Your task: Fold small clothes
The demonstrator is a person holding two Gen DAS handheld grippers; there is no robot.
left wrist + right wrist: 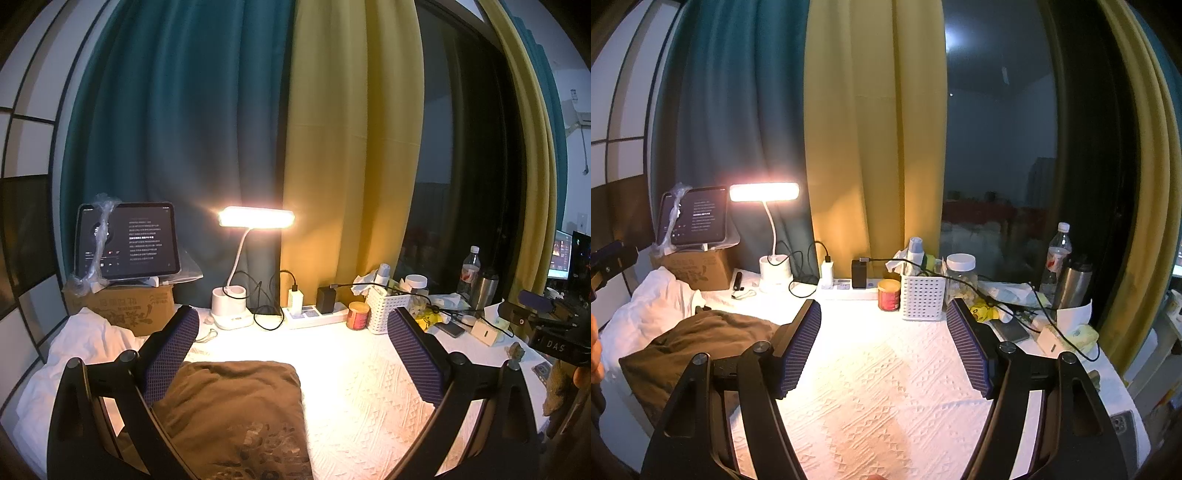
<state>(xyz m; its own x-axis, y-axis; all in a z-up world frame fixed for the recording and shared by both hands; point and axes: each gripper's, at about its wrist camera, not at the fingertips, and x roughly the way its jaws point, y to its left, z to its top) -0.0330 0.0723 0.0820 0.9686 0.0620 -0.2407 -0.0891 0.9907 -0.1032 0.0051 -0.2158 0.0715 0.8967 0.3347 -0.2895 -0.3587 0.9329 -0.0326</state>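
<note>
Brown cloth: the folded garment (236, 413) lies on the white textured table cover (365, 391), its long axis running from my near edge toward the back of the table, its far hem squared off facing the lamp (255, 218). A printed pattern shows on its near part.

I record the left gripper (291, 354) with its tongs spread wide, clamped on nothing; its left finger sits over the garment's left edge, and I cannot tell whether it touches. The right gripper (884, 349) likewise has its tongs apart, over bare cover, with the garment off to its left.

Surroundings: crumpled white fabric (74, 343) lies just beside the garment on the left, in front of a cardboard box (125, 306) carrying a tablet (127, 242). Along the back stand a power strip (314, 316), a red-labelled jar (358, 315) and a white perforated basket (384, 308). Cables, a phone and bottles crowd the right rear corner.
</note>
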